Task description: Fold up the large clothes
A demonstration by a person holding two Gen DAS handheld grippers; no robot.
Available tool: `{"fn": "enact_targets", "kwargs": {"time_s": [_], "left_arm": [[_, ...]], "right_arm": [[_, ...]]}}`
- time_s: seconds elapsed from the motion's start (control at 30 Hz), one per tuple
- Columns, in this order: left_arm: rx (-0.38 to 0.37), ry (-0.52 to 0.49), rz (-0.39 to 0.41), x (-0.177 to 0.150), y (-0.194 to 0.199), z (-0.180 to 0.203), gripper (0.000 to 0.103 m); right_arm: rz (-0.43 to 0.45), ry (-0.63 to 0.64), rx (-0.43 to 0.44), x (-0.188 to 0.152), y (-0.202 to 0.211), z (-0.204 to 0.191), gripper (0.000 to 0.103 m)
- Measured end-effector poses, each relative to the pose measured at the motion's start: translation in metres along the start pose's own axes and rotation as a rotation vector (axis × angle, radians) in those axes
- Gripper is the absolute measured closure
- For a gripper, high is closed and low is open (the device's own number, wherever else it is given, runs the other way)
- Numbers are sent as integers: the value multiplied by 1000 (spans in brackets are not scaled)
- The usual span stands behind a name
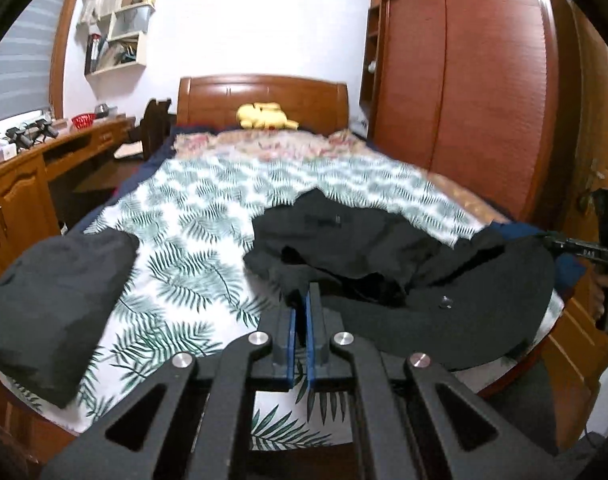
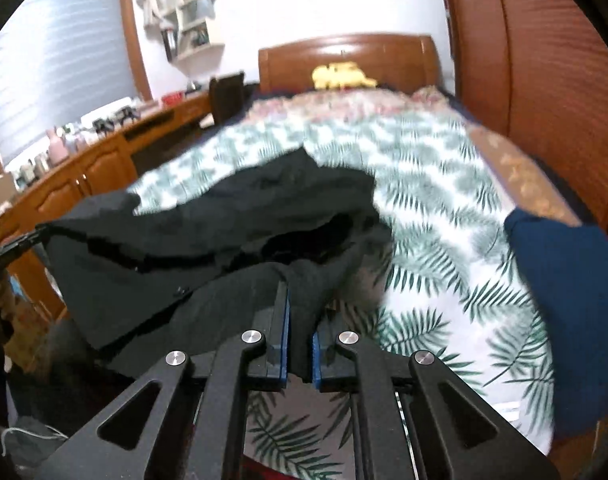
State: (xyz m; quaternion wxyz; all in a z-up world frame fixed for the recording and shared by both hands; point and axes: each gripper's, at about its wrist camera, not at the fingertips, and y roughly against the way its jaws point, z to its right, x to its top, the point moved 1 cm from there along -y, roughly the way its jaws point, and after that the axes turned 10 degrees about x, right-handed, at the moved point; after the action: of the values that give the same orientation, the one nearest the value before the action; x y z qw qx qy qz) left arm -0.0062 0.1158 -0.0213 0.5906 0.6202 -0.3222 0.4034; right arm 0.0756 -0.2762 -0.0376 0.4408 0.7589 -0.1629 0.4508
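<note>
A large black garment point(image 1: 384, 256) lies crumpled on the foot of the bed, stretched between my two grippers. My left gripper point(image 1: 302, 300) is shut on its near edge, blue pads pressed together on the cloth. In the right wrist view the same black garment point(image 2: 207, 232) spreads to the left, and my right gripper point(image 2: 299, 312) is shut on a bunched fold of it that hangs between the pads. The right gripper also shows in the left wrist view point(image 1: 576, 246) at the far right. The left gripper shows at the left edge of the right wrist view point(image 2: 19, 242).
The bed has a leaf-print sheet point(image 1: 191, 216), a floral quilt and a yellow plush toy point(image 1: 263, 116) by the headboard. A folded dark grey garment point(image 1: 51, 308) lies at the left. A blue folded item point(image 2: 572, 312) lies at the right. A wooden desk point(image 1: 19, 184) is left, a wardrobe point(image 1: 464, 92) right.
</note>
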Motion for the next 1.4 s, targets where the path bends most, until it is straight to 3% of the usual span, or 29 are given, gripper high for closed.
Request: {"fn": "enact_targets", "kwargs": {"time_s": [0.3,0.57,1.03,1.4], "left_arm": [[3,2,131,17,76,-8,102],[4,-3,173,16,107,-9,102],[60,-6,74,8,40,-10,102],[100,4,12,31,-64,-19,101]], "right_arm": [[117,39,30,10,77,-33,98],[166,97,37,6,125,-61,98],[80,59,27,-5,76,-27,98],[47,58,-3,16,-17,17,97]]}}
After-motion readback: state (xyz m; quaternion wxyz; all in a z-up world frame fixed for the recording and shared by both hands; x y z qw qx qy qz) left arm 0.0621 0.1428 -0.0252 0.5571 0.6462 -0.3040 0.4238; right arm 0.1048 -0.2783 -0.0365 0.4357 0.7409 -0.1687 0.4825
